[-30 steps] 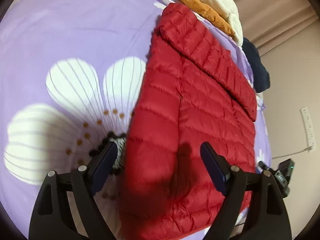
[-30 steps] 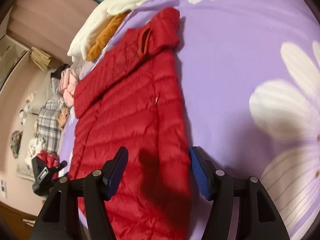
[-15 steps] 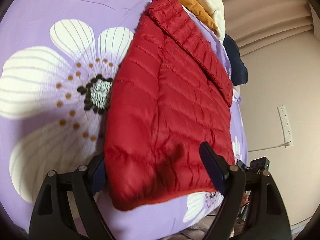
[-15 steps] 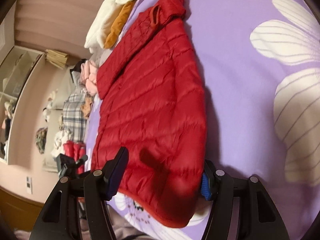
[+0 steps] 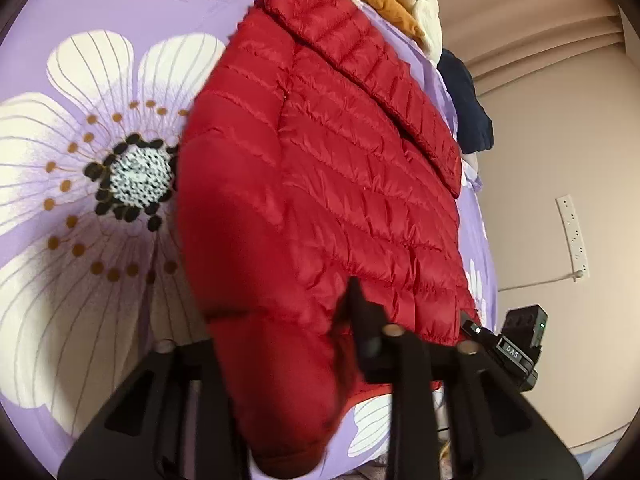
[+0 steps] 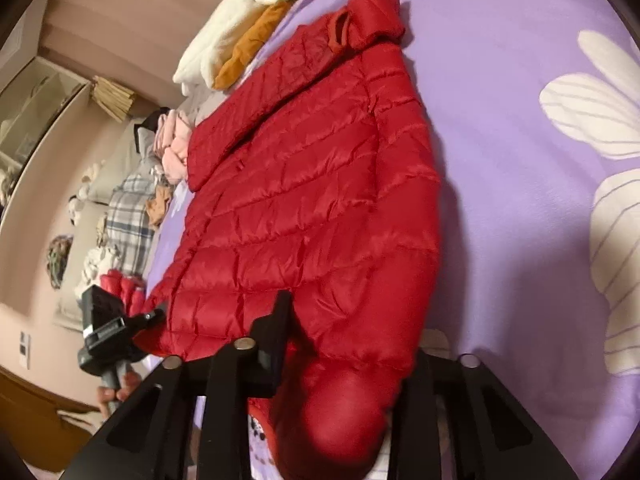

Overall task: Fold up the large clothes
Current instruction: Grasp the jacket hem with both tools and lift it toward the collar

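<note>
While the red puffer jacket [image 5: 340, 200] lies spread flat on a bed covered by a purple sheet [image 5: 120, 8] printed with large white flowers, its near hem is gripped at two places. At the hem corner on the sleeve side, the left tongs [image 5: 288, 344] are seen closed narrowly on a bunched fold of red fabric, their jaws having just been closing; one black finger [image 5: 362, 320] shows against the quilting, the other is hidden behind the cloth. At the opposite hem corner, the right tongs [image 6: 344, 344] are likewise pinched on a bulging fold of the jacket, also having just been closing, with the left finger [image 6: 276, 320] visible and the other covered by fabric. The jacket's hood [image 6: 372, 12] is seen at the far end, and one sleeve is folded across the body as a diagonal band. Beyond the hood, a cream garment [image 6: 240, 20] and an orange one [image 6: 252, 44] are heaped at the bed's edge, and a dark navy item [image 5: 468, 108] lies at the side. In the right wrist view, the other gripper's handle [image 6: 104, 332] is seen held by fingers, with plaid and pink clothes [image 6: 152, 184] piled by the wall.
</note>
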A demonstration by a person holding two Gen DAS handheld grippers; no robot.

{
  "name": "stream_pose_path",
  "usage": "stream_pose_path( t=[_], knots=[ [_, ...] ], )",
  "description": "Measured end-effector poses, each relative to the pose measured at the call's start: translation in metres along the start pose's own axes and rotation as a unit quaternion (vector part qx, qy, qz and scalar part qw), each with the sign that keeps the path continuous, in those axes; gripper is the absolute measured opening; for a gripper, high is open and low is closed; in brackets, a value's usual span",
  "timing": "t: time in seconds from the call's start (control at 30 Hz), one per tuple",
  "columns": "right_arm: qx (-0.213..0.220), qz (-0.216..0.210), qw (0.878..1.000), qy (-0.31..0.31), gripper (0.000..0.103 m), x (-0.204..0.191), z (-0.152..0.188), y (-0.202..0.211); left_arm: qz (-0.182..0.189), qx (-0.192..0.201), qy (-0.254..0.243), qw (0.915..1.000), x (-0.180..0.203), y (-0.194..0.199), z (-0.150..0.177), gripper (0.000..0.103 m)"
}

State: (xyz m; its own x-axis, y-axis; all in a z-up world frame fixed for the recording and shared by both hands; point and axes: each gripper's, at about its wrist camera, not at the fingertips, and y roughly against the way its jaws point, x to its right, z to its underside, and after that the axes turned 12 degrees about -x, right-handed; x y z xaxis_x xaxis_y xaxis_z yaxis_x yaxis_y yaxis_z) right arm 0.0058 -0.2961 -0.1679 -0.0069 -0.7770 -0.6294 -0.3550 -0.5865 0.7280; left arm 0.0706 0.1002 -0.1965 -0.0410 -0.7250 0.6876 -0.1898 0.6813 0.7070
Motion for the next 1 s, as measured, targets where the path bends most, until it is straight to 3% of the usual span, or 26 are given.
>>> stream_pose_path(
  t=[0.13, 0.37, 0.53, 0.83, 1.0],
  knots=[
    [0.028, 0.018, 0.999, 0.025, 0.020, -0.010, 0.004, 0.012, -0.009, 0.030, -0.014, 0.9994, 0.008, 0.015, 0.003, 0.017],
    [0.076, 0.041, 0.993, 0.079, 0.018, -0.038, 0.009, 0.031, -0.034, 0.082, -0.063, 0.9940, 0.042, 0.039, 0.011, 0.015],
    [0.109, 0.034, 0.985, 0.126, 0.018, -0.055, 0.010, 0.060, -0.046, 0.114, -0.122, 0.9848, 0.073, 0.060, 0.017, 0.015],
    [0.155, 0.005, 0.964, 0.215, 0.018, -0.088, 0.021, 0.109, -0.024, 0.161, -0.186, 0.9690, 0.104, 0.108, 0.035, 0.015],
    [0.176, -0.020, 0.950, 0.256, 0.018, -0.101, 0.030, 0.130, -0.010, 0.191, -0.228, 0.9546, 0.122, 0.137, 0.053, 0.015]
  ],
)
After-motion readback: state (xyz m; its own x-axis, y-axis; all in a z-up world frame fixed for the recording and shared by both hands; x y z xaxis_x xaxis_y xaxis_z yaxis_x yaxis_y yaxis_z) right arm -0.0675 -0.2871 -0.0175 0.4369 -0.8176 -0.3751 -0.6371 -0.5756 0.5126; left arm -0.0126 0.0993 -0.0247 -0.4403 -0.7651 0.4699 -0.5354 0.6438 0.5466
